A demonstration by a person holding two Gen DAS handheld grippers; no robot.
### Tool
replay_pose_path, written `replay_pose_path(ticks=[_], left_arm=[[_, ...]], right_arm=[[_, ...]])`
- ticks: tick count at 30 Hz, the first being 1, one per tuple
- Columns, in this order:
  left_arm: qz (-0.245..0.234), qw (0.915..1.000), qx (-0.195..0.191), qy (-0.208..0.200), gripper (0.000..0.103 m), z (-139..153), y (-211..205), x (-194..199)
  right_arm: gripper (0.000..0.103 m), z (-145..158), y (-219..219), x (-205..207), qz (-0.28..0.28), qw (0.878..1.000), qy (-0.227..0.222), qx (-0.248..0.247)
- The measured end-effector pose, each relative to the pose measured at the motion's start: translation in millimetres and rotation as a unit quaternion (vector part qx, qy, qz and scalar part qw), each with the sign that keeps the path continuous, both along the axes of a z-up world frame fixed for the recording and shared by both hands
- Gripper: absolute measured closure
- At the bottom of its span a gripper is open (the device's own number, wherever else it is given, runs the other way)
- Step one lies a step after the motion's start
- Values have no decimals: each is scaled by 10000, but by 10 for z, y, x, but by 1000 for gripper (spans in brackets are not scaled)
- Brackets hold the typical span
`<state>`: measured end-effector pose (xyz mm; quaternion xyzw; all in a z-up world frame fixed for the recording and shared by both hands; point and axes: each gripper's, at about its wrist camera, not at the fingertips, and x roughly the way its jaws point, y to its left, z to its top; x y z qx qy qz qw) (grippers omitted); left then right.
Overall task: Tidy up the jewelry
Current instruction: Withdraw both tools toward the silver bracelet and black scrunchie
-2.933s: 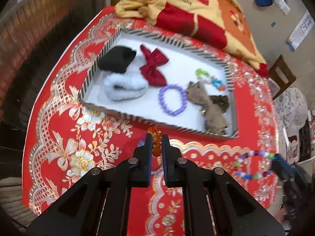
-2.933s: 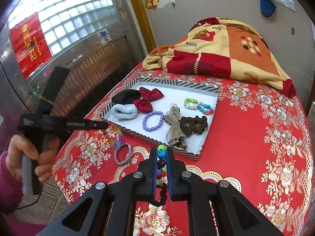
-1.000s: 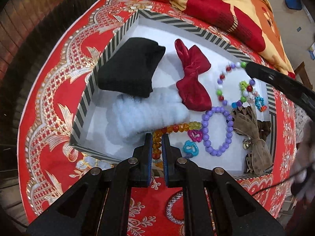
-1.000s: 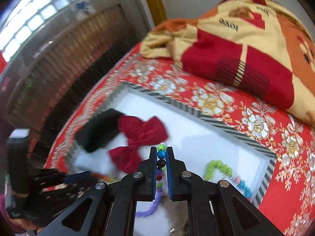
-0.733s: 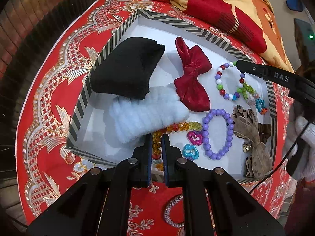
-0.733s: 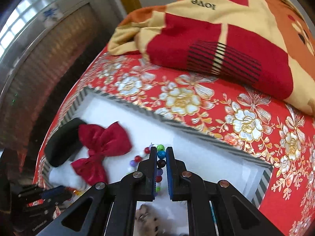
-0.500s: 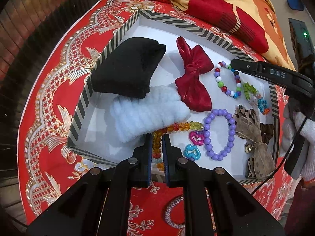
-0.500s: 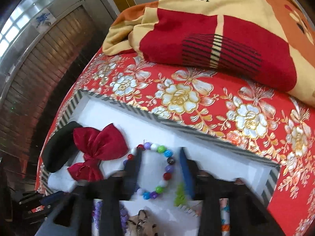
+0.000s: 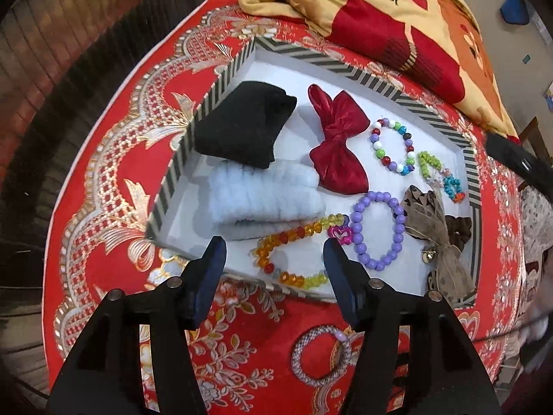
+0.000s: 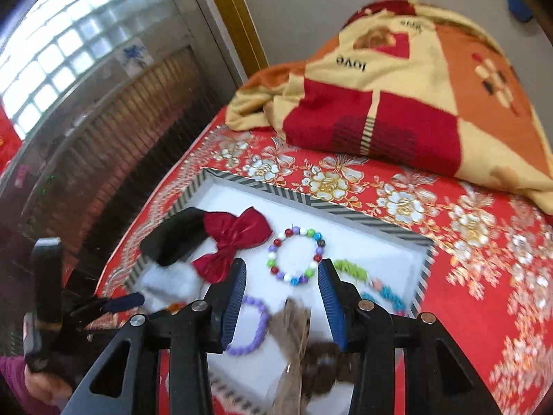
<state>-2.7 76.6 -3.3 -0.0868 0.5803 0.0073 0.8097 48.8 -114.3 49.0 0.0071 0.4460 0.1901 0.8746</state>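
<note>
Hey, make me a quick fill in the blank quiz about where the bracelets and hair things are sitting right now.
1. The multicolored bead bracelet lies inside the striped ____.
2. The pink woven bracelet lies outside it, on the red ____.
3. The red bow sits next to the ____ hair accessory, which is folded in the corner.
4. Both the left gripper and the right gripper have their jaws ____.

Missing words: tray; tablecloth; black; open

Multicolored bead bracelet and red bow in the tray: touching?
Apart. The left wrist view shows white tray floor between the multicolored bead bracelet and the red bow.
</note>
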Motion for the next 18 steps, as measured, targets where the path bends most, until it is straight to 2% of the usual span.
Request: replay_pose_path(ticks=[9, 18], left_arm=[[-86, 9992, 130, -368, 45, 269, -73, -316], [-154, 9981, 249, -535, 45, 385, -234, -748]], right_arm=[[60, 236, -193, -861, -169, 9992, -217, 277], [58, 111, -404, -1568, -556, 9976, -102, 390]])
